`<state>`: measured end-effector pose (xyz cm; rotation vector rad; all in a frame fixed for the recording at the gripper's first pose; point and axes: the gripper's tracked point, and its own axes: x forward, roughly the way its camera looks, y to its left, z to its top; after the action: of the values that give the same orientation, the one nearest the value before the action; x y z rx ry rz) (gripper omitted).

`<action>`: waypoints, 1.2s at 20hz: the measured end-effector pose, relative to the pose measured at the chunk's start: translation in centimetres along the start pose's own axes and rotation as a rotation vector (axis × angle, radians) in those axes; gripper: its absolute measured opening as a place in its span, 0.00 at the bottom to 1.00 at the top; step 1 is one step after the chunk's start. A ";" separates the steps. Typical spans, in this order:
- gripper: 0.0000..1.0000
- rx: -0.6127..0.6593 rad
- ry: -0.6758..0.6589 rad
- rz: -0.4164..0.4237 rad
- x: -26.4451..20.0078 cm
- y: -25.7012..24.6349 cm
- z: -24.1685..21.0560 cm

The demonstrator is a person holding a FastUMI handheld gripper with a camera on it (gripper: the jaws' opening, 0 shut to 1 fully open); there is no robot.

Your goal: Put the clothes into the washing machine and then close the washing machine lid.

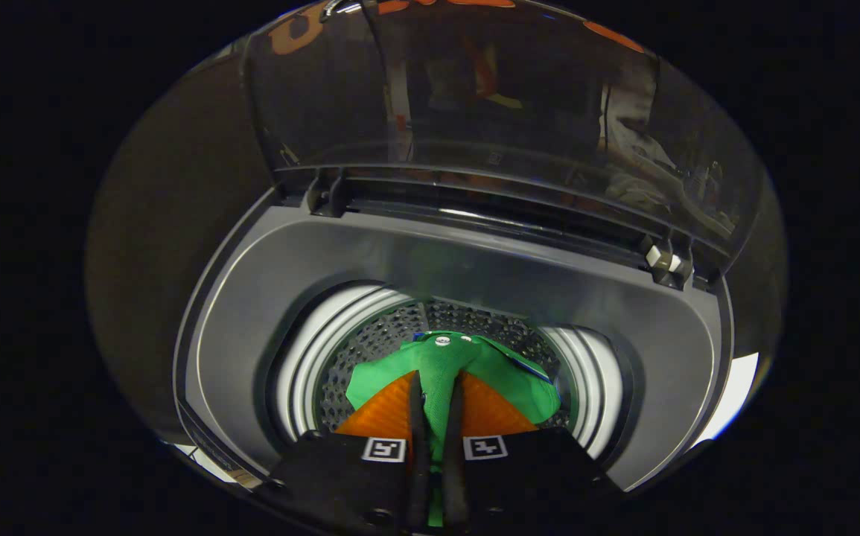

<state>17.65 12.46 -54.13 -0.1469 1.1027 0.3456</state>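
A green garment (444,372) with a small metal snap hangs pinched between my two fingers, and my gripper (437,387) is shut on it. It dangles over the round mouth of the washing machine drum (370,342), whose perforated metal wall shows behind the cloth. The grey top deck of the washing machine (266,313) surrounds the drum opening. Beyond it the dark translucent lid (459,97) stands raised on its hinges.
Two hinge brackets (329,195) (666,262) hold the lid at the back of the deck. The white ribbed rim (303,365) rings the drum. A pale surface (735,394) shows past the machine's right side.
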 end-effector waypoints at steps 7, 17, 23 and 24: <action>0.68 0.008 -0.003 -0.044 -0.1 -0.6 0.0; 0.98 0.054 -0.206 -0.004 -5.3 1.5 3.1; 0.98 0.140 -0.446 -0.005 -12.5 2.6 9.0; 0.98 0.152 -0.490 -0.010 -14.2 2.6 10.2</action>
<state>19.63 14.98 -36.81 0.0668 0.6391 0.2685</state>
